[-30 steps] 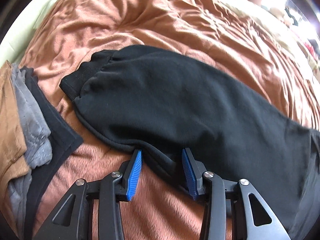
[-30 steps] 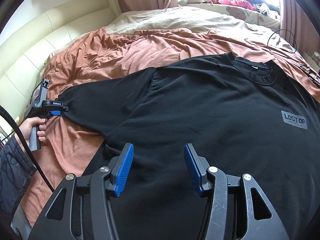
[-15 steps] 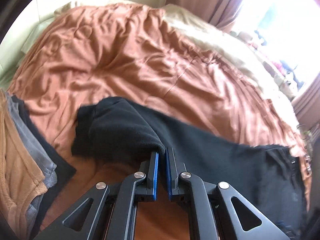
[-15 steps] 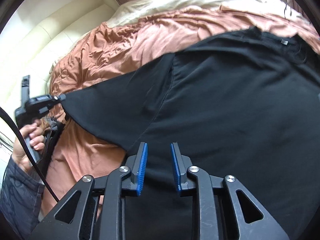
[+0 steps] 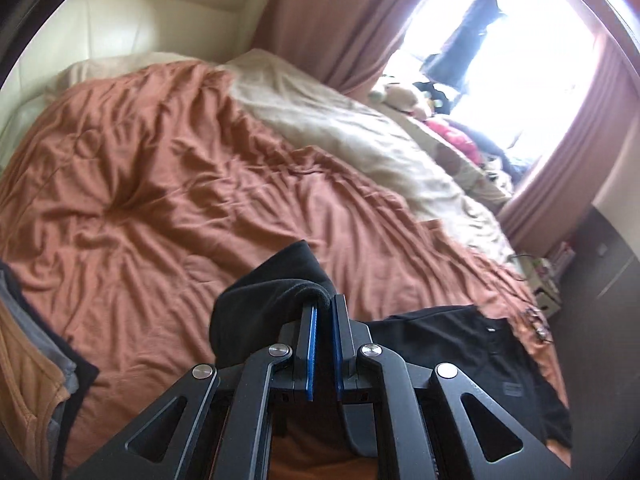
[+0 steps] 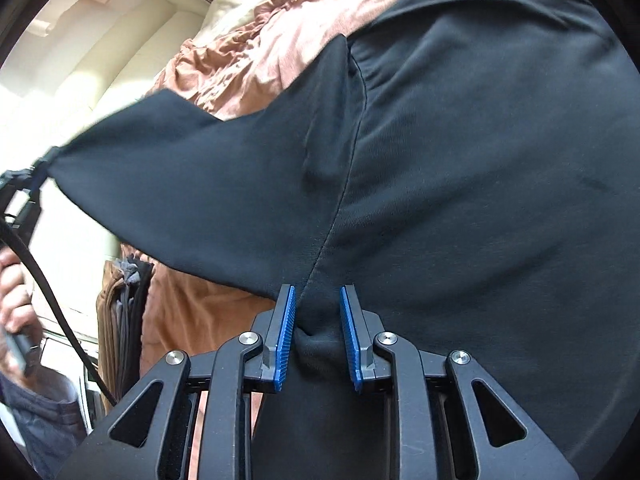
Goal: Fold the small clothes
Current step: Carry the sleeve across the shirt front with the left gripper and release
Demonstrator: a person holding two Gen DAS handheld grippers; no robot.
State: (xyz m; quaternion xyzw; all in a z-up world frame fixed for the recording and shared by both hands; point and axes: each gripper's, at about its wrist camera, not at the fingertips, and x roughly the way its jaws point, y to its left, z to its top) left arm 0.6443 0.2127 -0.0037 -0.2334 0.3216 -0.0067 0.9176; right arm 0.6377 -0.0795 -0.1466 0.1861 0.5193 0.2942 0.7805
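Observation:
A black T-shirt (image 6: 460,160) lies spread on the bed, its sleeve (image 6: 200,184) pulled out taut to the left. My right gripper (image 6: 318,312) is shut on a bunch of the fabric at the underarm seam, pinched between the blue pads (image 6: 286,328). My left gripper (image 5: 323,308) is shut on the sleeve end (image 5: 272,296), which drapes over its tips, raised above the bed. The shirt's body (image 5: 460,344) lies low on the right in the left wrist view. In the right wrist view the left gripper (image 6: 24,184) shows at the far left, held by a hand (image 6: 12,304).
A rumpled orange-brown duvet (image 5: 160,200) covers the bed, with a cream blanket (image 5: 360,148) beyond it. Folded clothes (image 5: 32,380) are stacked at the left edge, also seen as a pile (image 6: 124,300). A cream headboard (image 5: 120,20), curtains (image 5: 328,20) and a black cable (image 6: 52,300) surround the bed.
My left gripper shut on the sleeve edge and lifted it off the duvet. My right gripper came down onto the shirt and shut on the fabric at the underarm.

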